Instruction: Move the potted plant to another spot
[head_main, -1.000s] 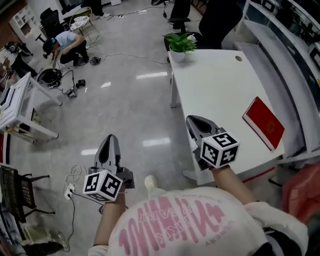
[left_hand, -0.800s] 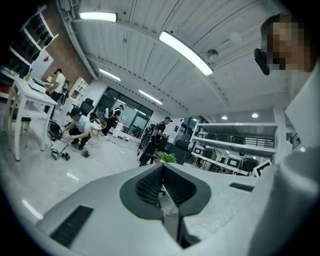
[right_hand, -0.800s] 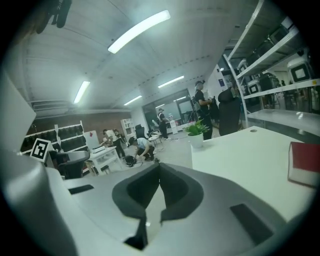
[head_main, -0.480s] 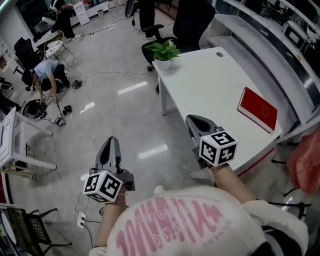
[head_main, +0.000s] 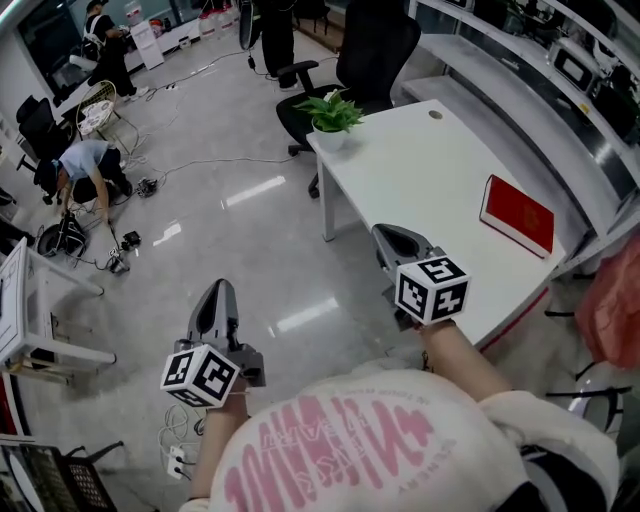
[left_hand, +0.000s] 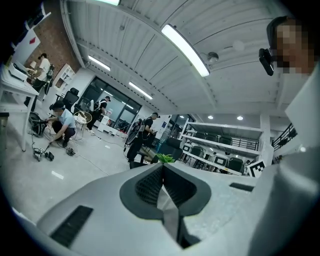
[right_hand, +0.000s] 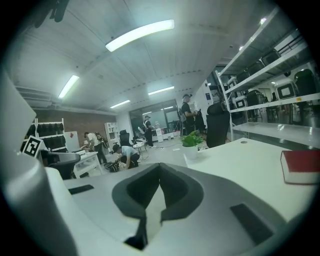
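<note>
Gleaming white table (head_main: 430, 190) bears a leafy potted plant (head_main: 331, 120).

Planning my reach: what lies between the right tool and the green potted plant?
Only bare white tabletop up to the green potted plant, in the head view.

small leafy green potted plant in a white pot (head_main: 332, 118) sits upright right on the far corner of the white table (head_main: 430, 190).

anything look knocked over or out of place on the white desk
Nothing stands out. The potted plant stands upright at the far corner of the white desk, and the red book lies flat near its right edge.
</note>
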